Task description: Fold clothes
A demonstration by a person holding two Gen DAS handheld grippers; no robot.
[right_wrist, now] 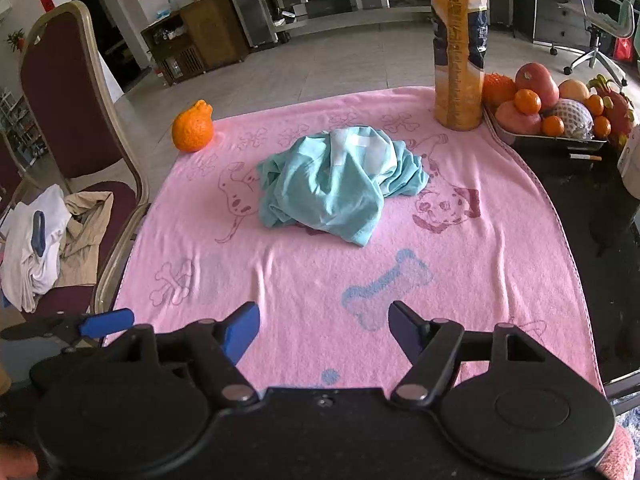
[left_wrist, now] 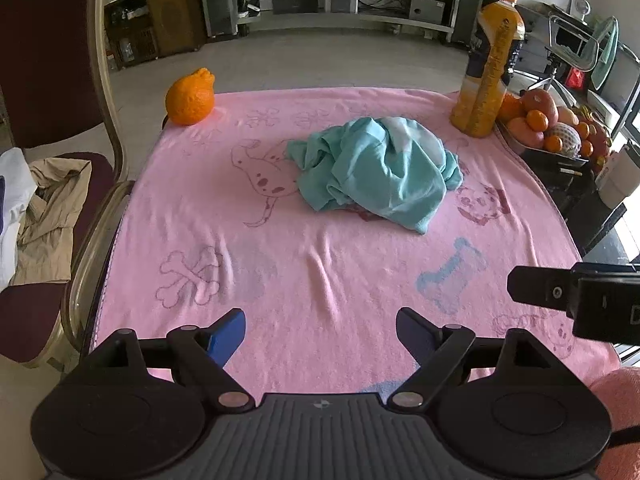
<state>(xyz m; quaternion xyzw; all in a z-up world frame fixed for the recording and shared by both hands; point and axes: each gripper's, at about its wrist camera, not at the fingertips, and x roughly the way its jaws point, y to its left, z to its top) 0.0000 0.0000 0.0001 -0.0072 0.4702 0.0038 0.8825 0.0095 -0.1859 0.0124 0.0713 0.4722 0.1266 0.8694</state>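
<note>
A crumpled teal garment (left_wrist: 376,168) lies in a heap at the middle of a pink towel (left_wrist: 280,264) that covers the table; it also shows in the right wrist view (right_wrist: 340,188) with a white patch on top. My left gripper (left_wrist: 320,336) is open and empty, hovering over the towel's near edge, well short of the garment. My right gripper (right_wrist: 324,332) is open and empty too, over the near edge beside a blue bone print. The right gripper's body shows at the right of the left wrist view (left_wrist: 576,296).
An orange citrus fruit (left_wrist: 190,98) sits at the towel's far left corner. A tall orange juice bottle (right_wrist: 458,48) stands at the far right, next to a tray of fruit (right_wrist: 560,108). A maroon chair (right_wrist: 68,120) with clothes (right_wrist: 52,240) stands left of the table.
</note>
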